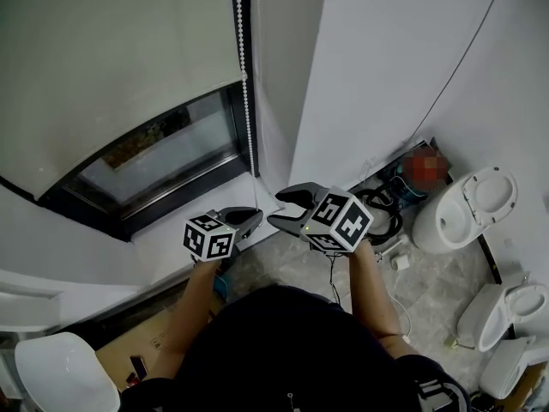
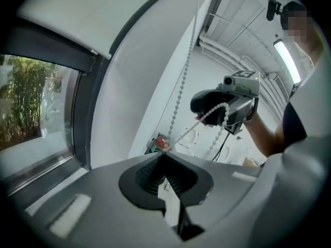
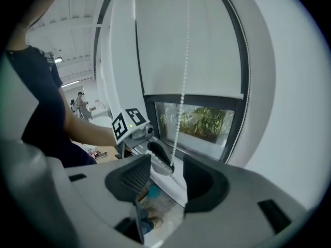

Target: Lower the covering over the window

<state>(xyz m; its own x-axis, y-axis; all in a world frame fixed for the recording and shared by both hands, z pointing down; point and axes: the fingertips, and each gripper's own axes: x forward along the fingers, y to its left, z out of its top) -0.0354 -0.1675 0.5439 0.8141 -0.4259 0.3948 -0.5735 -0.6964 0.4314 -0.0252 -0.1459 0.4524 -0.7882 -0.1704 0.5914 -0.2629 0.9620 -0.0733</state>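
Observation:
A white roller blind [image 1: 111, 58] covers the upper part of the window [image 1: 154, 157]; glass shows below its hem. A white bead chain [image 1: 246, 84] hangs down the frame's right side. My left gripper [image 1: 256, 219] is low by the sill, and its jaws [image 2: 164, 156] are shut on the bead chain [image 2: 178, 107] at their tips. From there the chain runs up and drapes over my right gripper [image 2: 207, 110]. The right gripper [image 1: 281, 206] stands open beside the left; the chain [image 3: 178, 112] hangs in the gap of its jaws [image 3: 166, 177], and neither pad presses on it.
A white wall pillar [image 1: 377, 67] rises right of the window. On the floor to the right are two white toilets [image 1: 467, 209] [image 1: 506, 312] and black cables [image 1: 386, 213]. A white chair [image 1: 60, 372] sits at lower left. The sill [image 1: 163, 243] lies under my grippers.

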